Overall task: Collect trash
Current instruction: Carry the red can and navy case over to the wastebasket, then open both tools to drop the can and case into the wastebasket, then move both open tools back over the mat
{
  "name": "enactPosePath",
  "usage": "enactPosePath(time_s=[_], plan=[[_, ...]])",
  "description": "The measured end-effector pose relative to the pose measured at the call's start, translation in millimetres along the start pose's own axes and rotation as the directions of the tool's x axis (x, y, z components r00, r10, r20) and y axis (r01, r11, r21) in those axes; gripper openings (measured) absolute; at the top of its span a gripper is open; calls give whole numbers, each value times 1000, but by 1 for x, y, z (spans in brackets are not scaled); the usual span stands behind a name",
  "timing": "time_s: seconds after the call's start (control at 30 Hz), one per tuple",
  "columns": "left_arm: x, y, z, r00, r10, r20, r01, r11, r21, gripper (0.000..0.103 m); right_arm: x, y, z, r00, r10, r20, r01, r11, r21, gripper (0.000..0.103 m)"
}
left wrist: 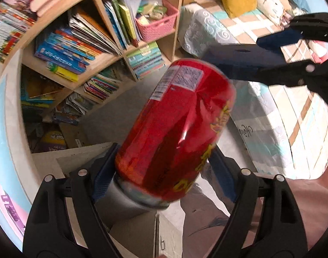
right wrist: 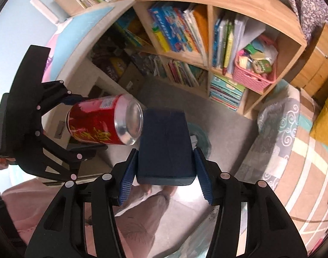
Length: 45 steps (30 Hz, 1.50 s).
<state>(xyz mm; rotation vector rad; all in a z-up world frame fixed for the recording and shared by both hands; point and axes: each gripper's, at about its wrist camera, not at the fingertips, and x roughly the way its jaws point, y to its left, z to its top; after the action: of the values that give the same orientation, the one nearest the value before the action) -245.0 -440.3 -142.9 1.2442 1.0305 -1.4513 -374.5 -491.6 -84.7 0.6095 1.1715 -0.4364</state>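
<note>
Left gripper (left wrist: 164, 180) is gripping the red can (left wrist: 177, 129), right gripper (right wrist: 164, 176) seemingly loosening on the dark box (right wrist: 165, 148) — keeping both steady over the bin, probably below

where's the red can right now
The red can sits between the left gripper fingers, above the grey floor, beside the dark blue box in the right gripper.

Bookshelf (right wrist: 207, 43) ahead – floor (right wrist: 228, 129) free
</note>
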Motion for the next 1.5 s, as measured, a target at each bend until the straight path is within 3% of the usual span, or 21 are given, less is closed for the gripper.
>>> enactPosePath(time_s=[0.07, 0.47, 0.77, 1.0, 1.27, 1.47, 1.5], plan=[[3, -1, 3, 1000, 15, 0, -15, 1000, 3, 88, -2, -7, -1, 1000, -4, -3, 4, 1000, 21, 71], [-1, 1, 6, 1000, -13, 2, 13, 999, -50, 88, -11, -26, -1, 1000, 4, 7, -4, 999, 38, 71], [-13, 18, -12, 1000, 9, 25, -6, 992, -125, 89, -11, -8, 10, 1000, 28, 12, -28, 999, -22, 71], [-37, 46, -46, 996, 58, 64, -42, 971, -235, 89, -8, 30, 29, 998, 57, 13, -55, 990, -132, 71], [-67, 92, -123, 987, 145, 76, -98, 895, -435, 89, 2, 112, 65, 993, 121, 5, -112, 938, -328, 71], [-85, 123, -196, 976, 213, 52, -144, 799, -583, 89, 12, 189, 89, 987, 160, -18, -149, 867, -475, 71], [-89, 130, -213, 973, 228, 44, -153, 774, -615, 89, 14, 203, 92, 986, 166, -23, -155, 852, -501, 71]])
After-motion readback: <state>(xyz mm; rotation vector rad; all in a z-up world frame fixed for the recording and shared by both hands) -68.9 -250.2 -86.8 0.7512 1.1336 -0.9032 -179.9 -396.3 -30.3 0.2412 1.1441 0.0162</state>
